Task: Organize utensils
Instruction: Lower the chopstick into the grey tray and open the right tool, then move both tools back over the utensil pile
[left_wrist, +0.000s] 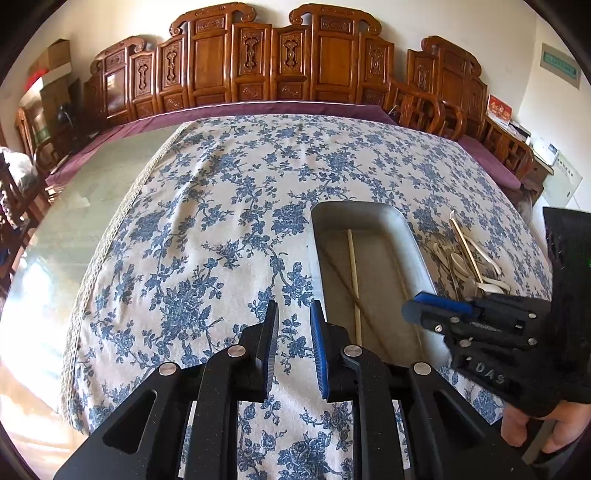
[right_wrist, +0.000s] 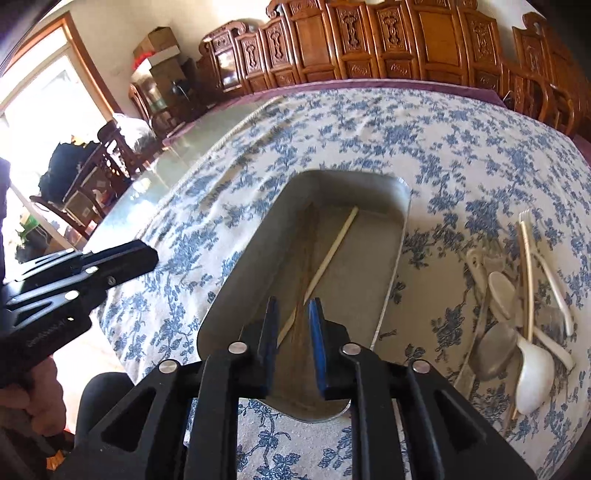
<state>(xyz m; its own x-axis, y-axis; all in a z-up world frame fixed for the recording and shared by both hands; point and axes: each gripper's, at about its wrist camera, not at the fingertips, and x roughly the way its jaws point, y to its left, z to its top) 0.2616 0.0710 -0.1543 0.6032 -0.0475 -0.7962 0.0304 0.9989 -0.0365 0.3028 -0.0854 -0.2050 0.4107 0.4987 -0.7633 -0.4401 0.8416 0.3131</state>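
Observation:
A grey metal tray (left_wrist: 413, 236) (right_wrist: 402, 221) lies on the floral tablecloth with a pale chopstick (left_wrist: 354, 273) (right_wrist: 332, 251) in it. A pile of white spoons, metal spoons and chopsticks (left_wrist: 469, 262) (right_wrist: 517, 306) lies to the right of the tray. My left gripper (left_wrist: 293, 314) is open and empty over the cloth, left of the tray; it also shows in the right wrist view (right_wrist: 147, 254). My right gripper (right_wrist: 293, 314) is open and empty above the tray's near end; in the left wrist view it (left_wrist: 413, 306) hovers over the tray's right rim.
The blue floral tablecloth (left_wrist: 240, 192) covers the table; bare glass tabletop (left_wrist: 92, 206) shows to the left. Carved wooden panels (left_wrist: 277, 59) and chairs (left_wrist: 436, 110) line the far side.

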